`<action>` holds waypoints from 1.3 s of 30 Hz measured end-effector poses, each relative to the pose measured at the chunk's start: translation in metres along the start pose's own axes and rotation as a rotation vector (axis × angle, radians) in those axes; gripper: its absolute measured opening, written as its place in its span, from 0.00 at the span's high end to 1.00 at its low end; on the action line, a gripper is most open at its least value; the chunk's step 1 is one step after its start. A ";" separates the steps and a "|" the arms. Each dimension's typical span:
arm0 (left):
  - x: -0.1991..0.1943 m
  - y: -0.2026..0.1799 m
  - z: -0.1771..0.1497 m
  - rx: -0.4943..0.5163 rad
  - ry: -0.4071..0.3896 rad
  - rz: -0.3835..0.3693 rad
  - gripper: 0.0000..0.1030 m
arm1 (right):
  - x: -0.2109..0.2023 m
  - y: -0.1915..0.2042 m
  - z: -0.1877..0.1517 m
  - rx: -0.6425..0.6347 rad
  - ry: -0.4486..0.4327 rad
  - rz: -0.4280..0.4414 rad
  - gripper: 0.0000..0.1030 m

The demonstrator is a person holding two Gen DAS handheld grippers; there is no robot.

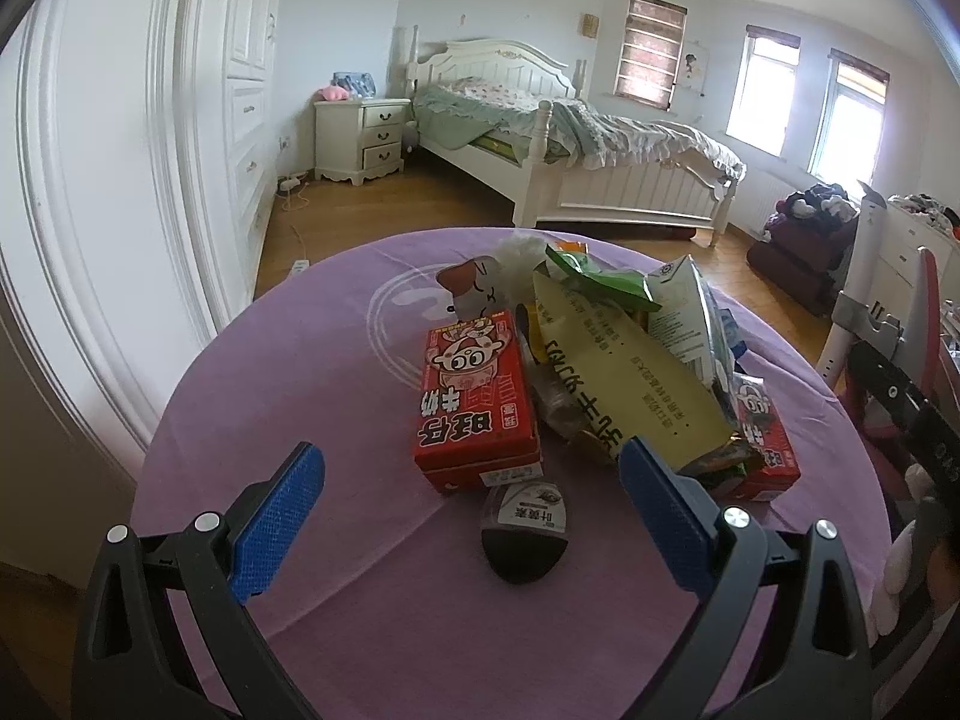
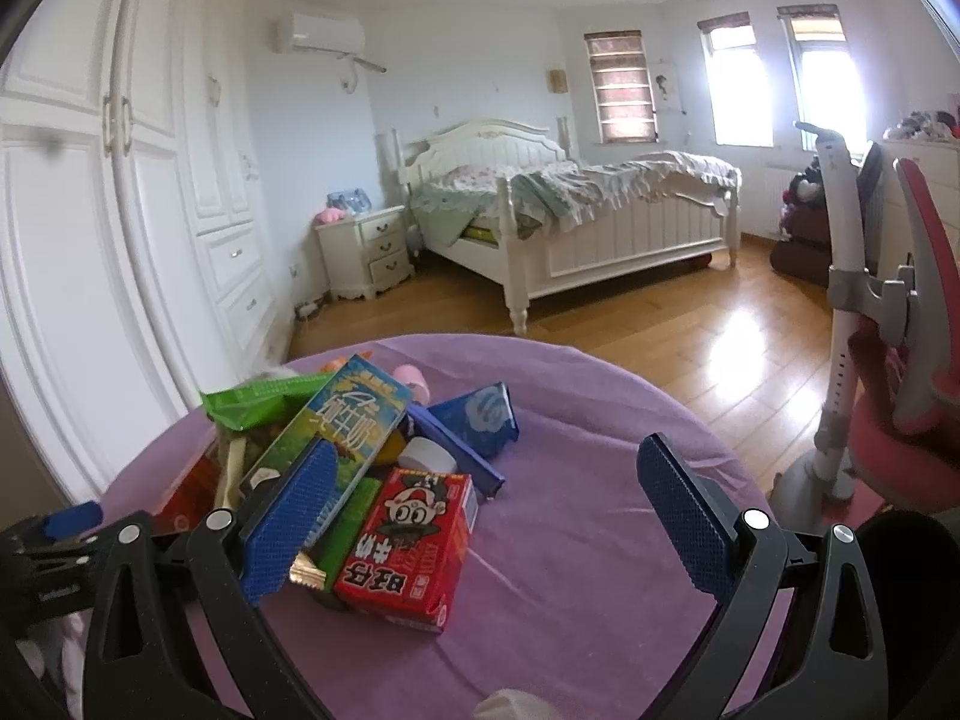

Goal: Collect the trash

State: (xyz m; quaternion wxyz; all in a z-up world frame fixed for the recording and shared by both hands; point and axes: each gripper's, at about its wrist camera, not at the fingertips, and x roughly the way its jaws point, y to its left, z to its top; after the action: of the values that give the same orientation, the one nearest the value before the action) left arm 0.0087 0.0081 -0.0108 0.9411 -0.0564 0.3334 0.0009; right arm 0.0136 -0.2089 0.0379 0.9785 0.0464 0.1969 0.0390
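A pile of trash lies on a round table with a purple cloth point(image 1: 288, 372). In the left wrist view a red milk carton point(image 1: 474, 399) lies nearest, with a dark sachet point(image 1: 525, 534) in front of it, a yellow snack bag point(image 1: 624, 372), a green wrapper point(image 1: 600, 282) and a white-green carton point(image 1: 684, 312). My left gripper point(image 1: 471, 483) is open and empty, just short of the red carton. In the right wrist view a second red carton point(image 2: 408, 546), a green-blue milk carton point(image 2: 342, 438) and a blue packet point(image 2: 474, 420) show. My right gripper point(image 2: 486, 477) is open and empty over the pile's right edge.
A white bed point(image 2: 576, 222), a nightstand point(image 2: 366, 252) and white wardrobes point(image 2: 120, 240) stand beyond the table across a wooden floor. A red chair with a grey stand point(image 2: 888, 360) is to the right. The purple cloth point(image 2: 600, 450) lies bare to the right of the pile.
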 end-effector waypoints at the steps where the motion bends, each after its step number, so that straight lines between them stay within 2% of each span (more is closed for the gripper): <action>1: 0.000 0.000 0.000 0.001 -0.001 0.001 0.05 | 0.000 0.000 0.000 -0.002 0.000 0.000 0.04; 39: 0.001 0.001 0.000 -0.006 0.006 0.000 0.05 | 0.002 0.002 -0.001 -0.010 0.004 0.025 0.04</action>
State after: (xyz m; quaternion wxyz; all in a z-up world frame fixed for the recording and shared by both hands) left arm 0.0090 0.0093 -0.0118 0.9400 -0.0591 0.3361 0.0015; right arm 0.0151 -0.2063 0.0361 0.9778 0.0440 0.1982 0.0522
